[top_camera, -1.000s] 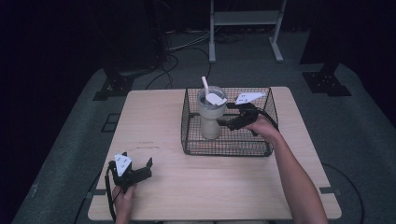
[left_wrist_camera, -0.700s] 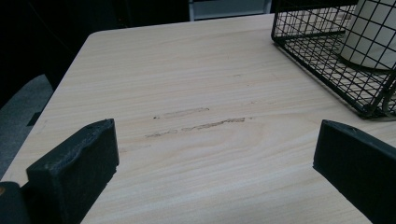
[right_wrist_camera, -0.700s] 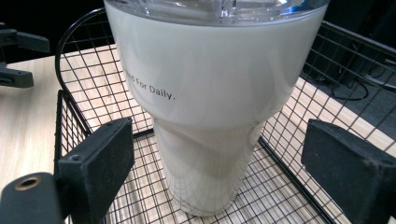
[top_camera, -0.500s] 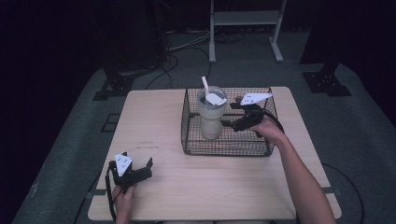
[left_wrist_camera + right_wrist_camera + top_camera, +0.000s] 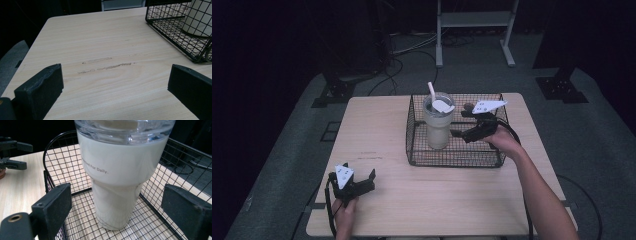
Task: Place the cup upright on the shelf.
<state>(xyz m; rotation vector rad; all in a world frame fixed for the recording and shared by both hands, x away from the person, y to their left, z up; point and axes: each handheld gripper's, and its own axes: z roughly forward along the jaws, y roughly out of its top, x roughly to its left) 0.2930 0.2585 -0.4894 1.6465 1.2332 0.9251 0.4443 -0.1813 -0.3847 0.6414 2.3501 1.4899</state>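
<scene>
- Cup (image 5: 438, 126) with straw (image 5: 431, 90) upright in basket (image 5: 417, 150), centre of high view, on desk (image 5: 377, 125).
- Right gripper (image 5: 455, 123) inside basket, just right of cup, jaws apart, not touching it.
- Left gripper (image 5: 371, 180) at lower left, resting on desk, jaws apart, empty.

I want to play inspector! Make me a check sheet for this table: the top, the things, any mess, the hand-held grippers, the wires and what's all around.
Surface: pale wooden table, a few faint scuff marks near the middle.
Job's things: white tumbler with clear lid and straw, upright inside a black wire basket.
Clutter: nothing seen.
Grippers: left hand-held gripper open, low over the table's near left corner; right hand-held gripper open, inside the basket, jaws either side of the tumbler without touching.
Cables: one trails from each gripper; more lie on the floor behind the table.
Surroundings: grey floor mat, dark room, white metal stand behind.
</scene>
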